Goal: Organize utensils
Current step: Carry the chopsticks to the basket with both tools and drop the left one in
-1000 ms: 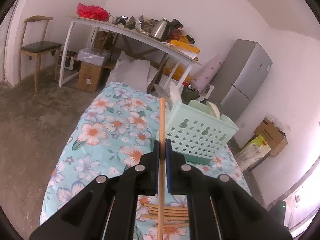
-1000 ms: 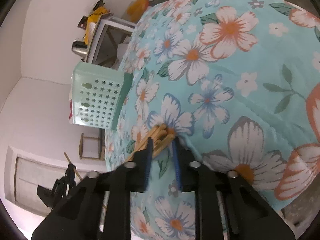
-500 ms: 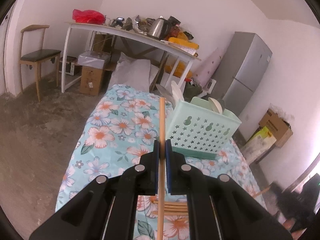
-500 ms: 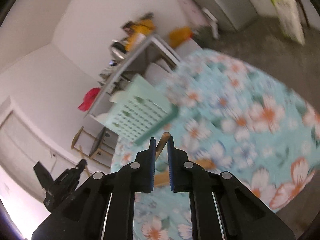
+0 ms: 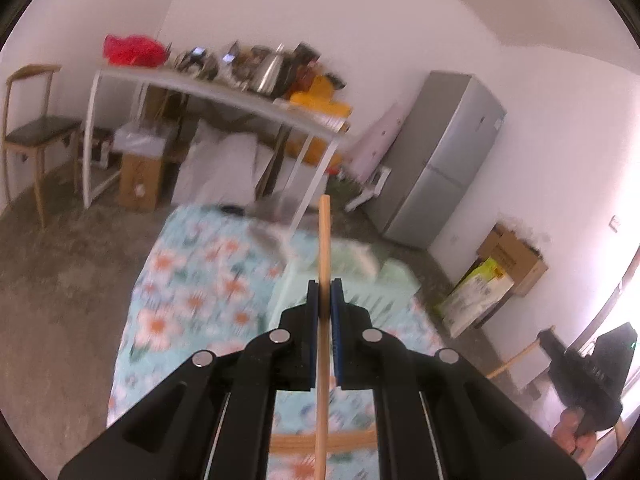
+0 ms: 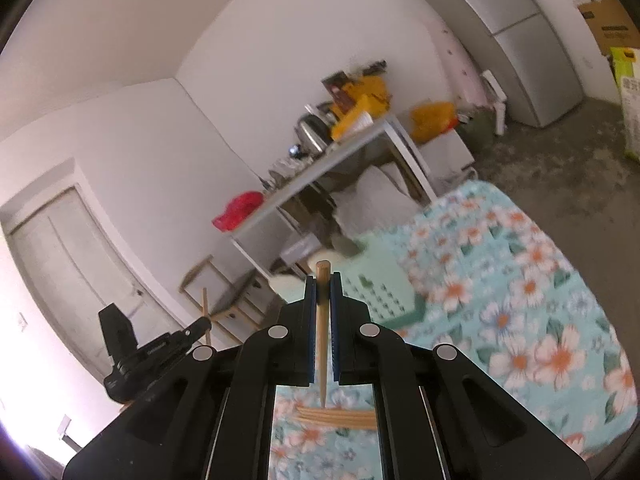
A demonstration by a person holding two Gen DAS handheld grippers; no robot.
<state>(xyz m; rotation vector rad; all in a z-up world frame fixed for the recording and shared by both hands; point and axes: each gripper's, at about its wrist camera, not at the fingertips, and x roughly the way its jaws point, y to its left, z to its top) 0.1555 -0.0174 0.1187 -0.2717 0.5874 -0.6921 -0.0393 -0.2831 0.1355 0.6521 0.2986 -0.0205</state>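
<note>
Wooden chopstick [image 5: 324,264] pinched between left gripper [image 5: 325,298] jaws; right gripper [image 6: 323,292] pinches another chopstick [image 6: 322,320].

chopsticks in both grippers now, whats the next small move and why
Probably carry both toward the green basket and lower them in. The left gripper is shut on a chopstick, the right gripper on another chopstick, both clear of the remaining pile on the tablecloth.

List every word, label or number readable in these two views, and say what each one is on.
None can be read.
Cardboard box beside the fridge: dark print, too blurred.
Yellow-green bag: characters too small and cut off.
Yellow-green bag in the left view: a printed square, unreadable.
Packets on the white table: blurred.
</note>
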